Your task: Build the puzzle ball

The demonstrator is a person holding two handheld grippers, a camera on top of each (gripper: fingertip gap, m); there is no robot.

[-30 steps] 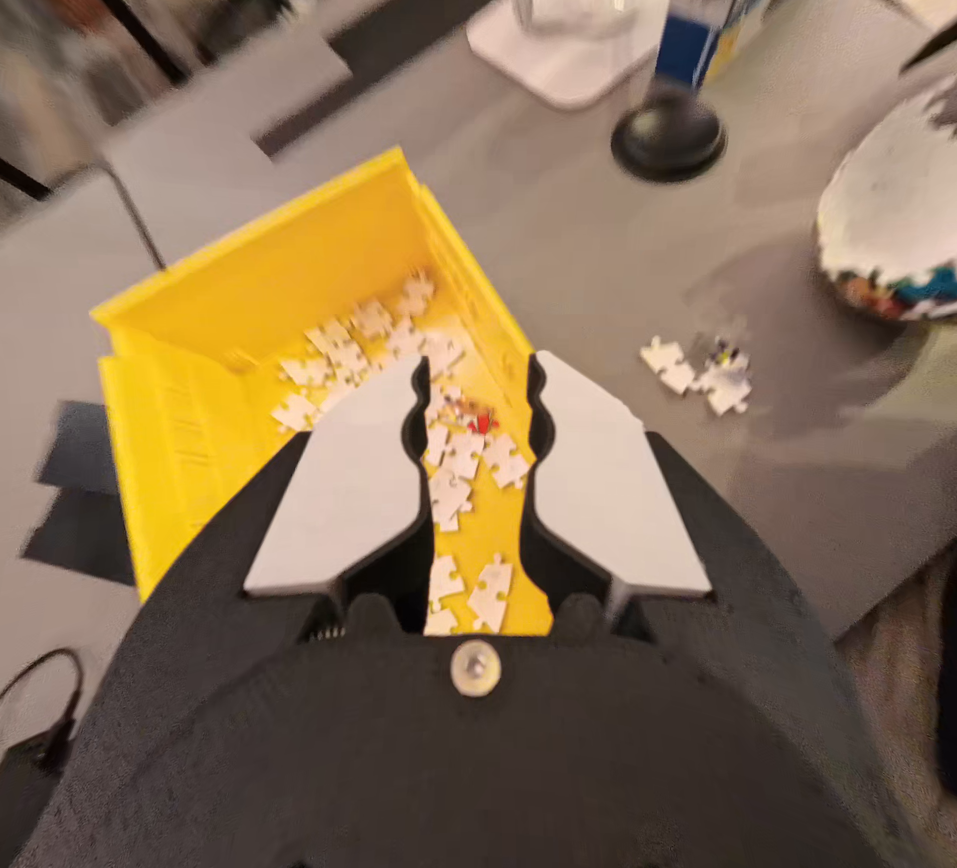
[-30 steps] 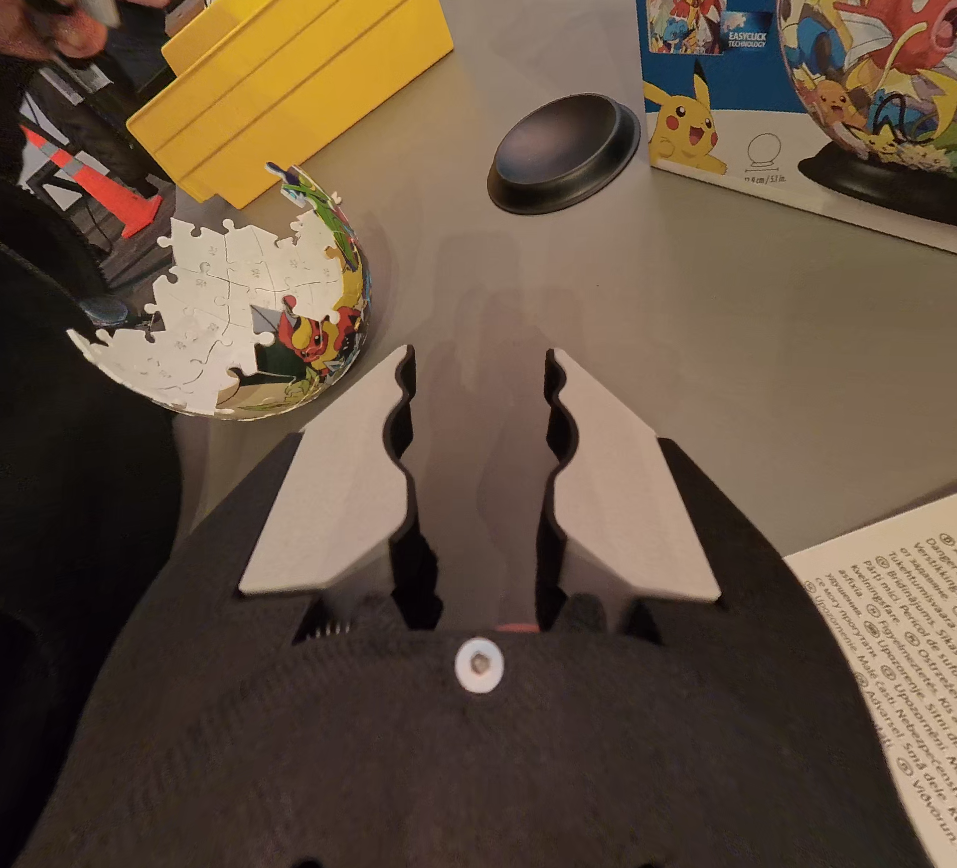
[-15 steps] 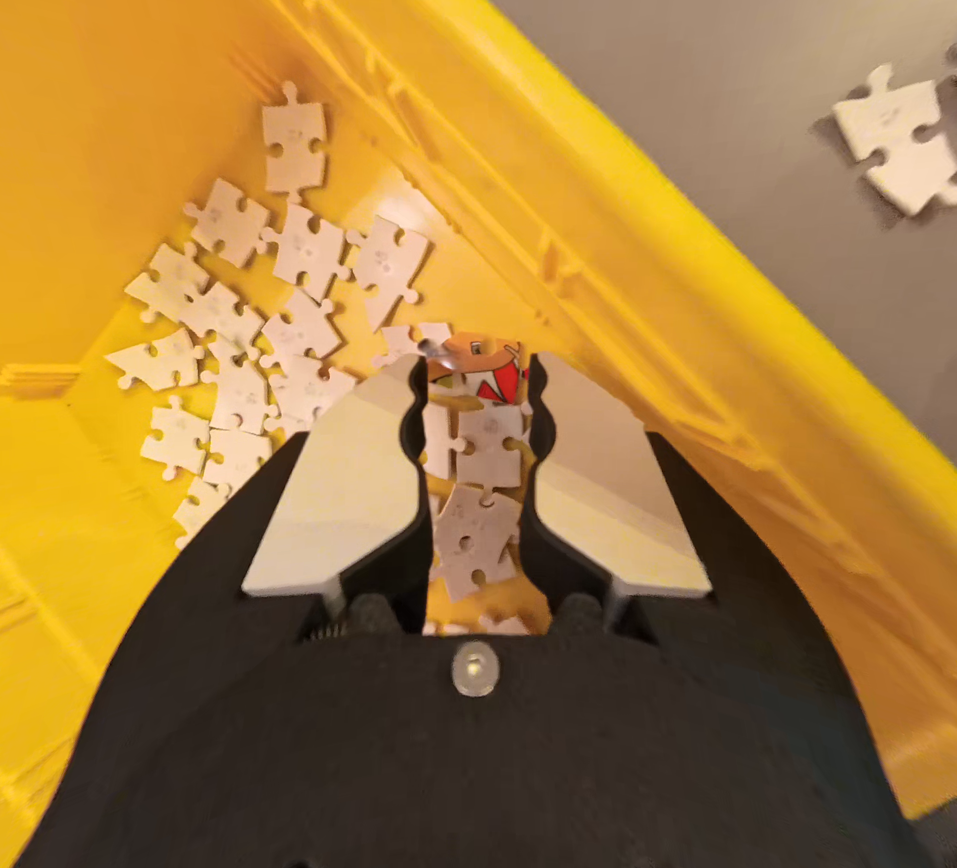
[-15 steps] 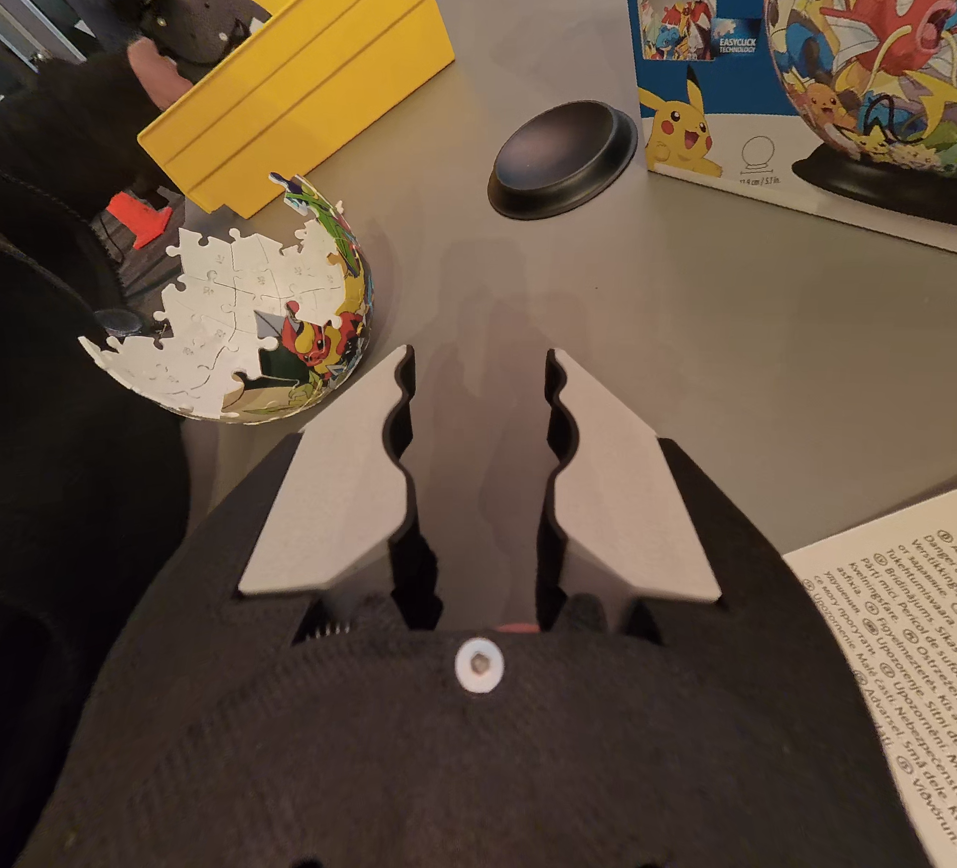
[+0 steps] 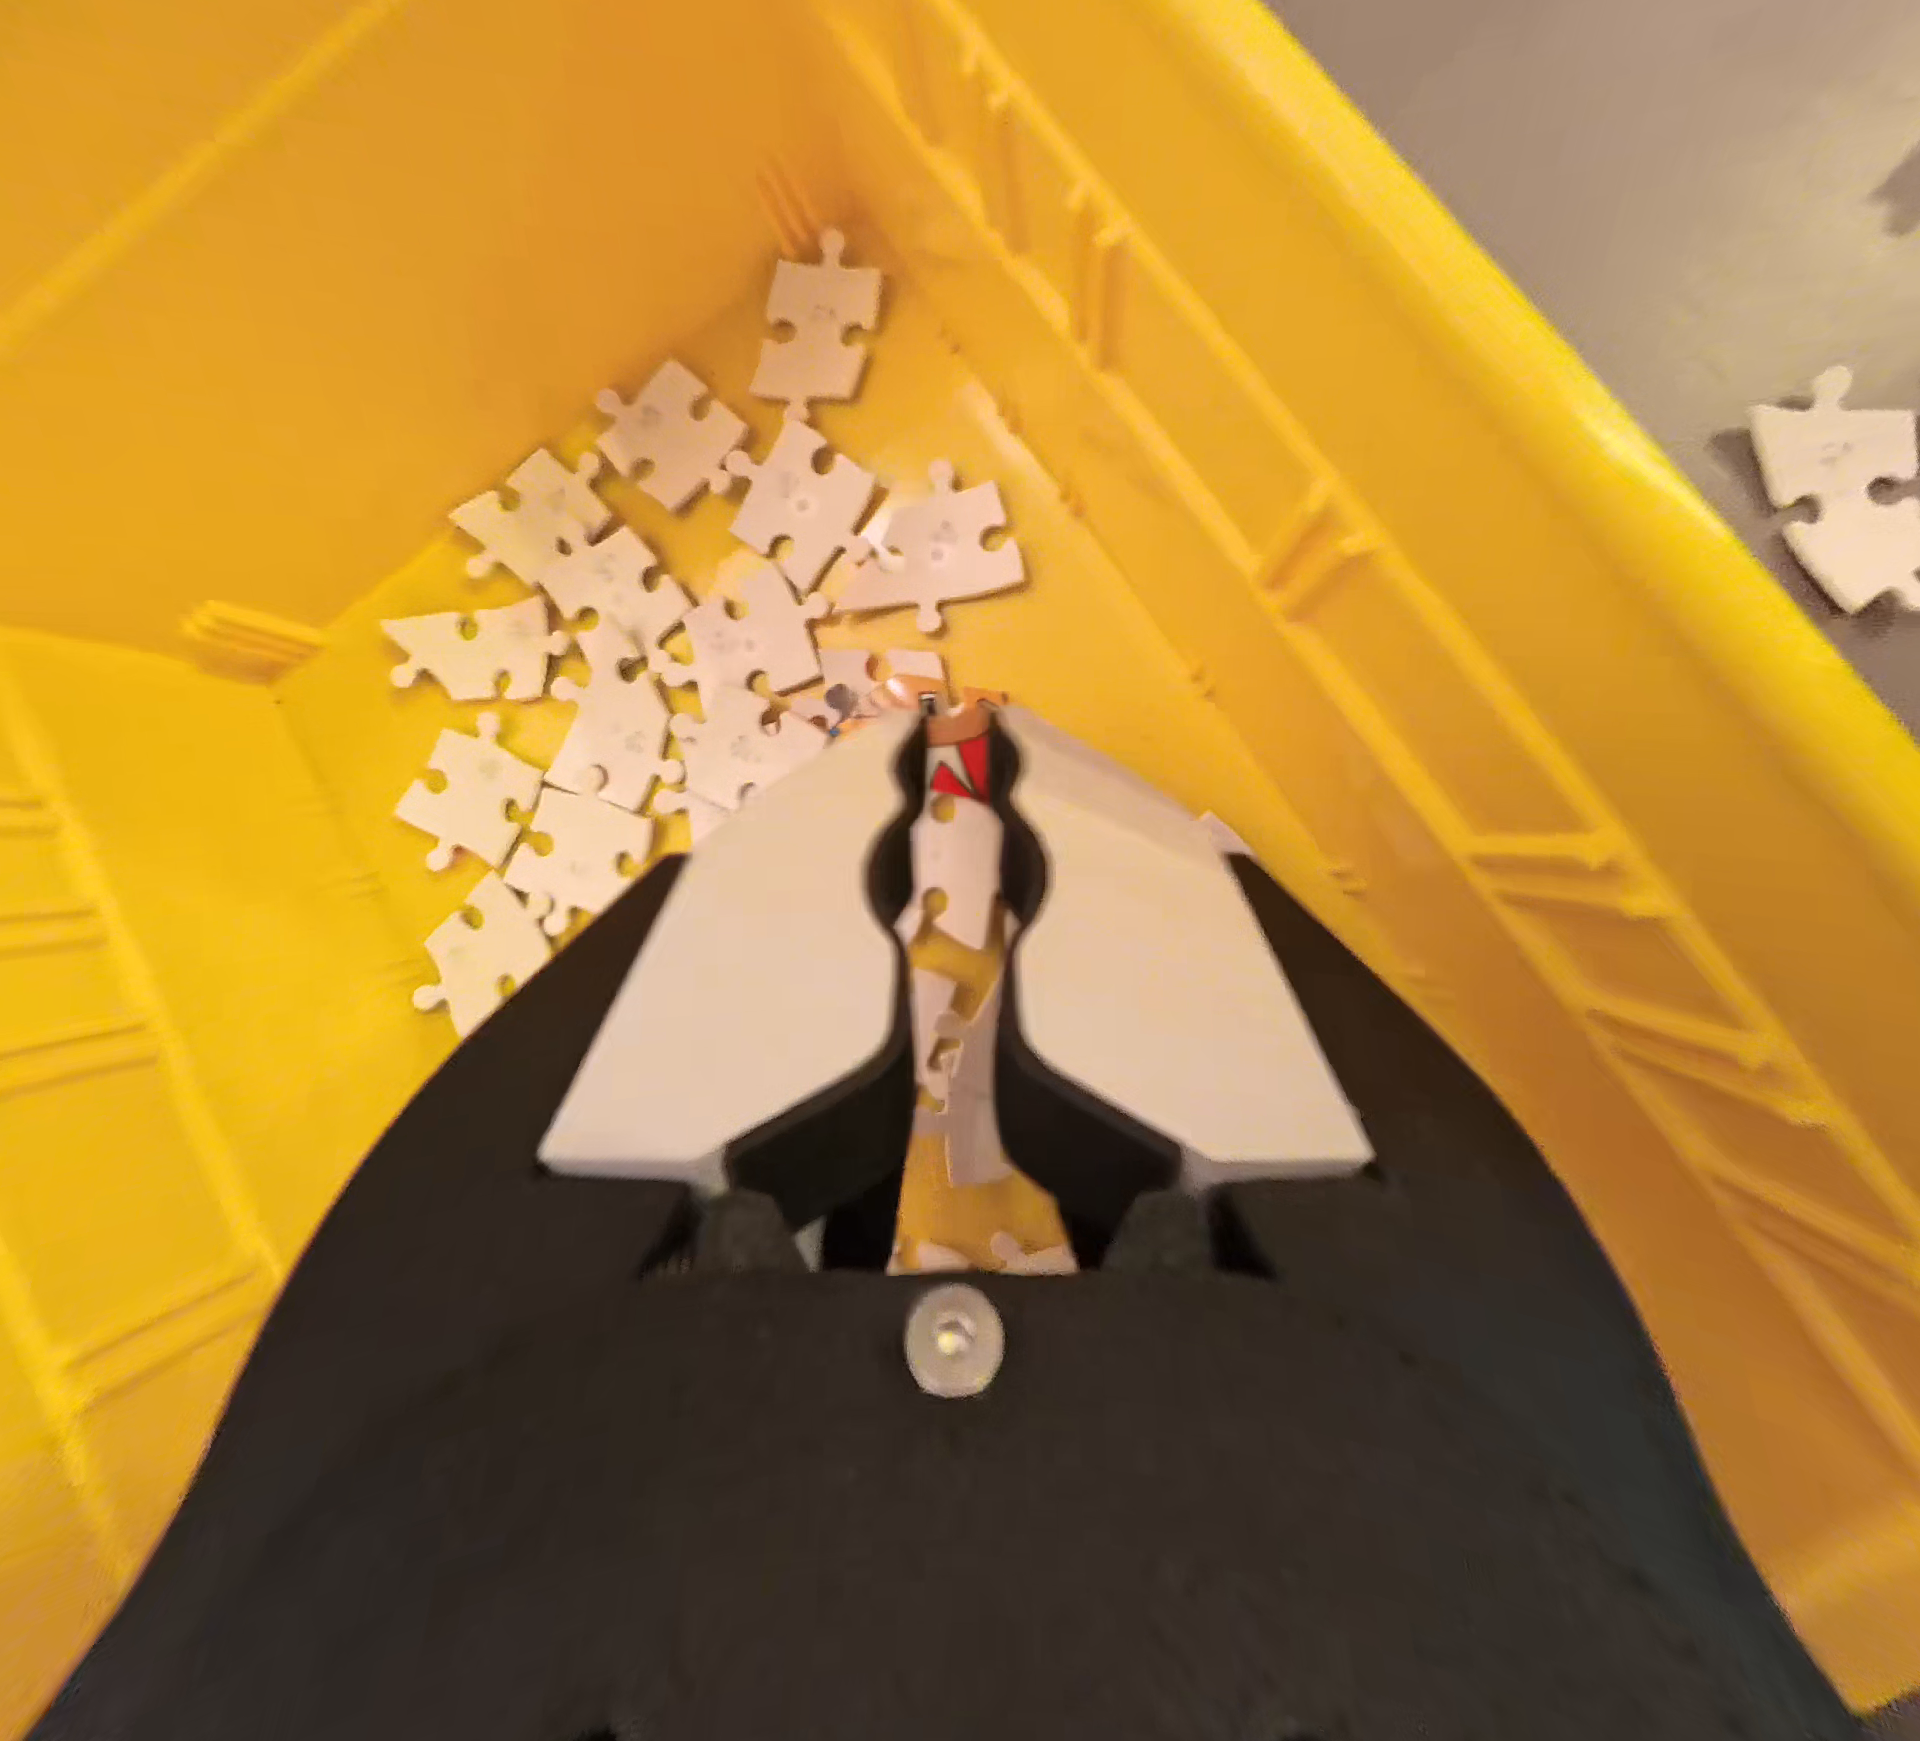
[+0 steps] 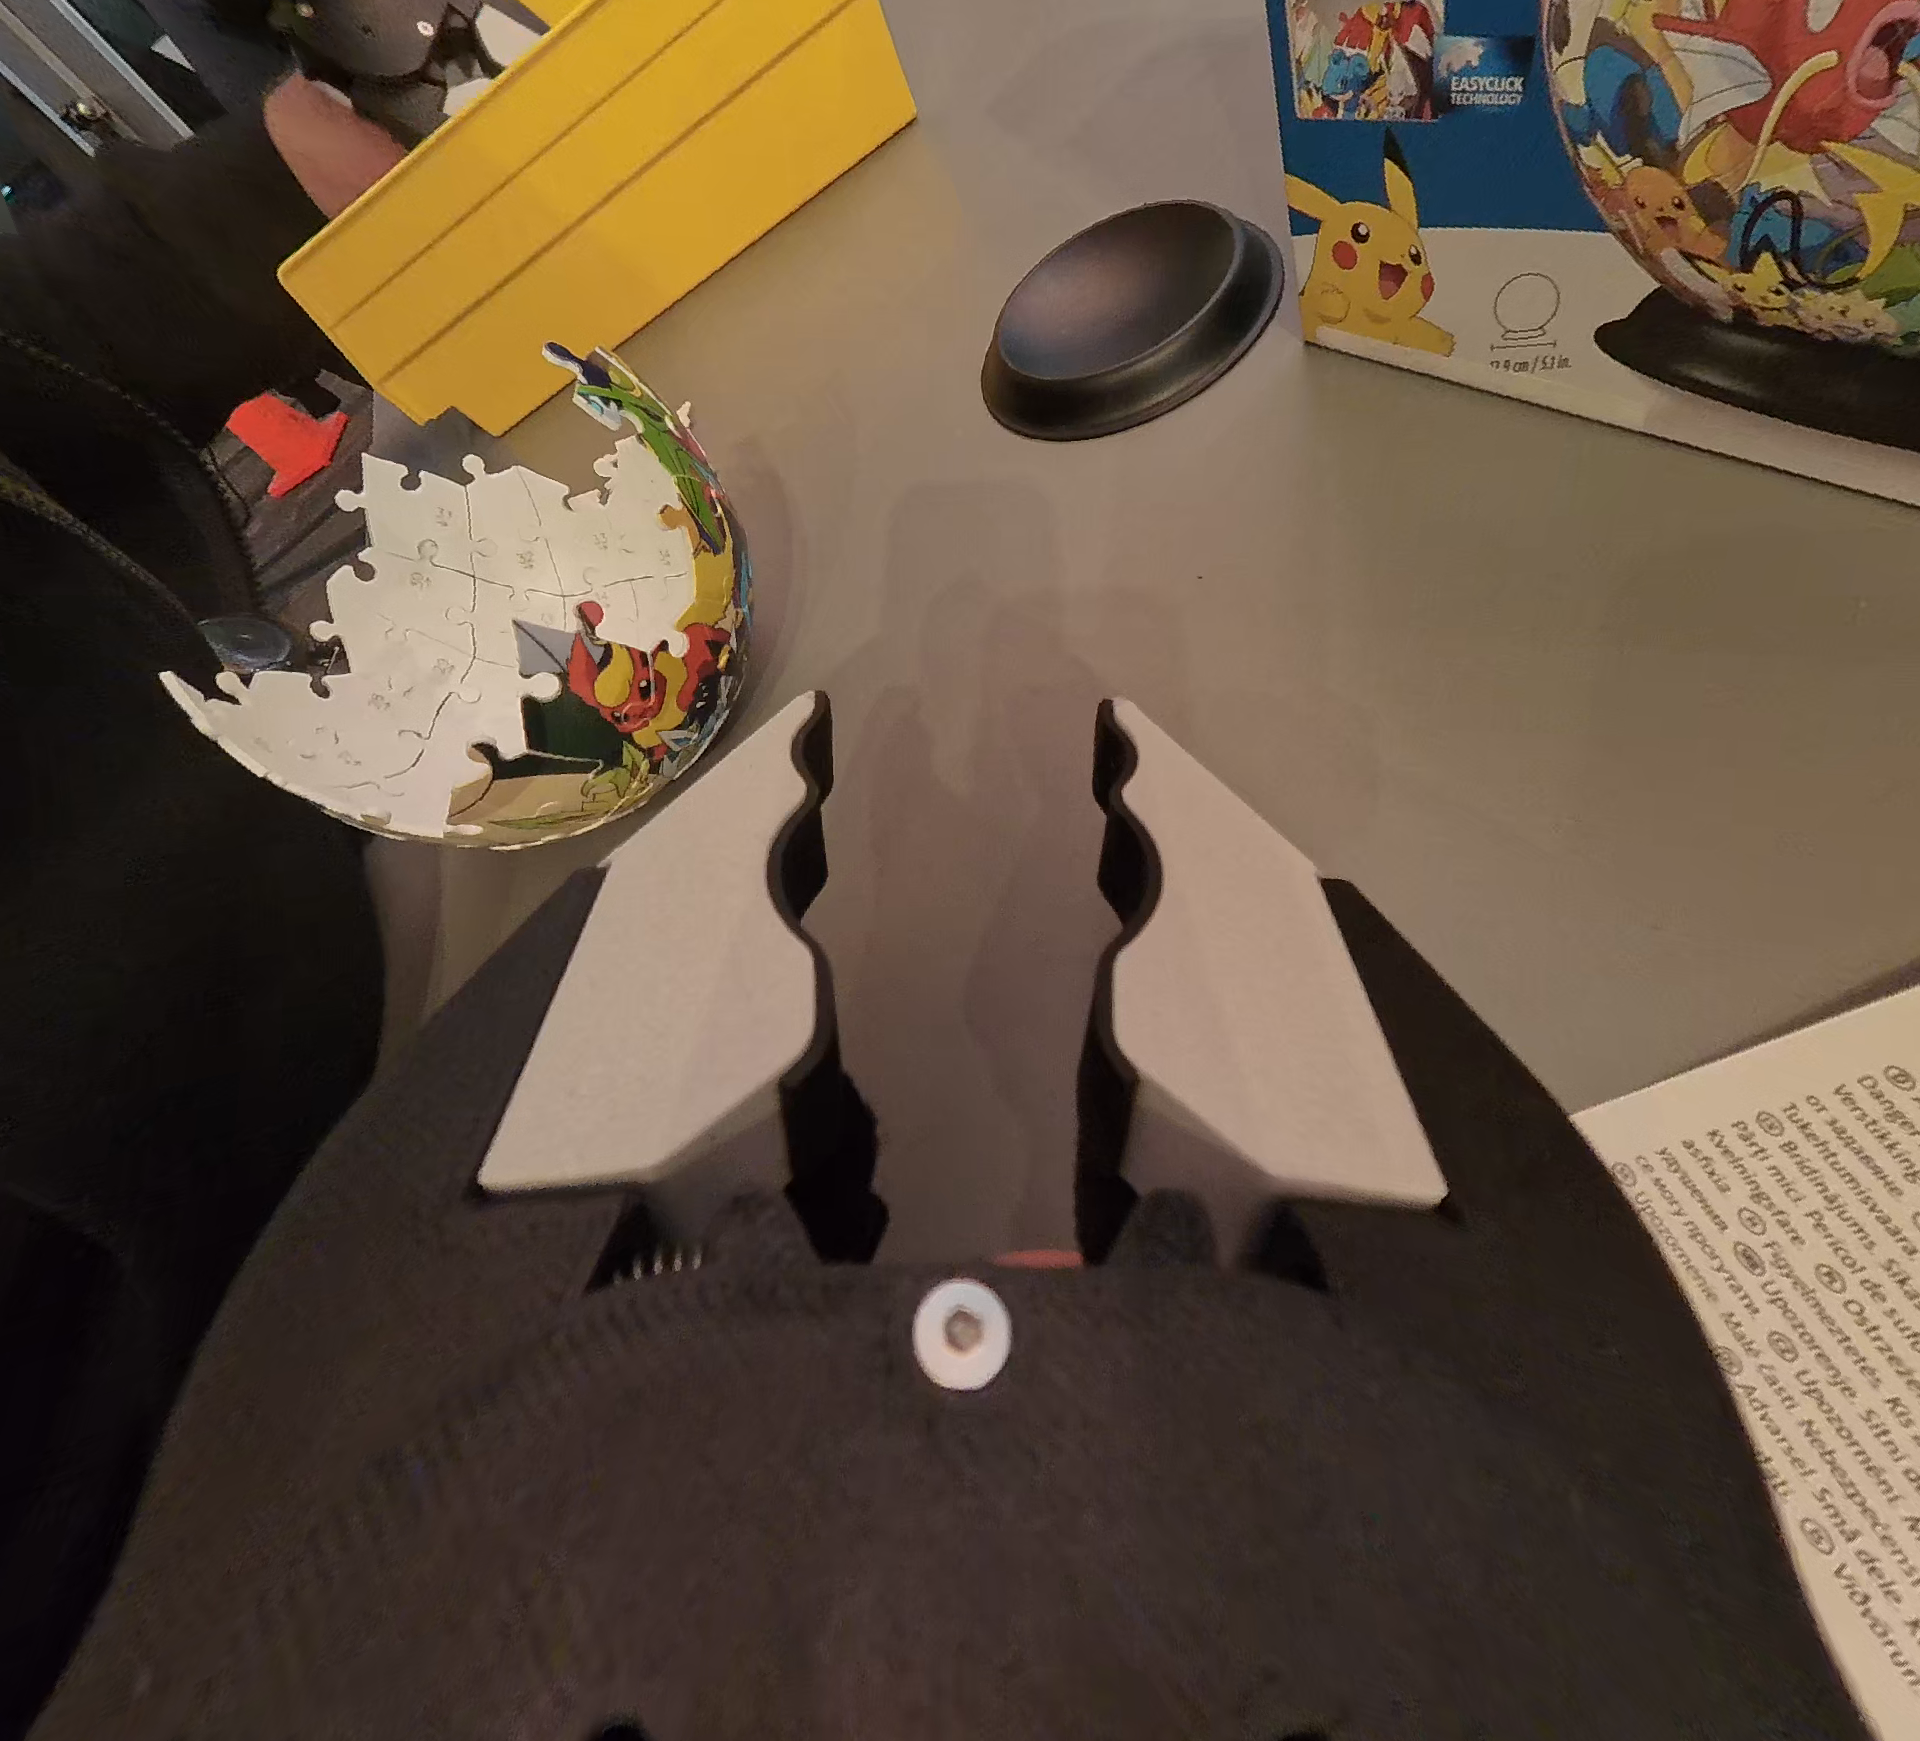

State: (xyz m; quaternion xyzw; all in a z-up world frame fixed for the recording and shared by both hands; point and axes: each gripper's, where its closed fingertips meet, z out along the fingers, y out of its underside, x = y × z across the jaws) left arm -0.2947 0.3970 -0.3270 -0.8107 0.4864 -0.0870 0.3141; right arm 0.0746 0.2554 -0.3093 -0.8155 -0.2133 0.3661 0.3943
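Inside the yellow plastic bin (image 5: 1195, 361), the left tool (image 5: 958, 735) is seen nearly closed, its white fingers pinched onto a colour-printed puzzle piece (image 5: 961, 772) that lies among loose white-backed puzzle pieces (image 5: 665, 652) on the bin floor. On the grey tabletop (image 6: 1351, 652), the partly built puzzle ball (image 6: 520, 642) is positioned just beside the bin's outer wall, near a round black plastic stand (image 6: 1132, 320) and the printed blue cardboard box (image 6: 1600, 81). The right tool (image 6: 961, 725) is held wide open and empty above the tabletop, beside a white printed leaflet (image 6: 1787, 1276).
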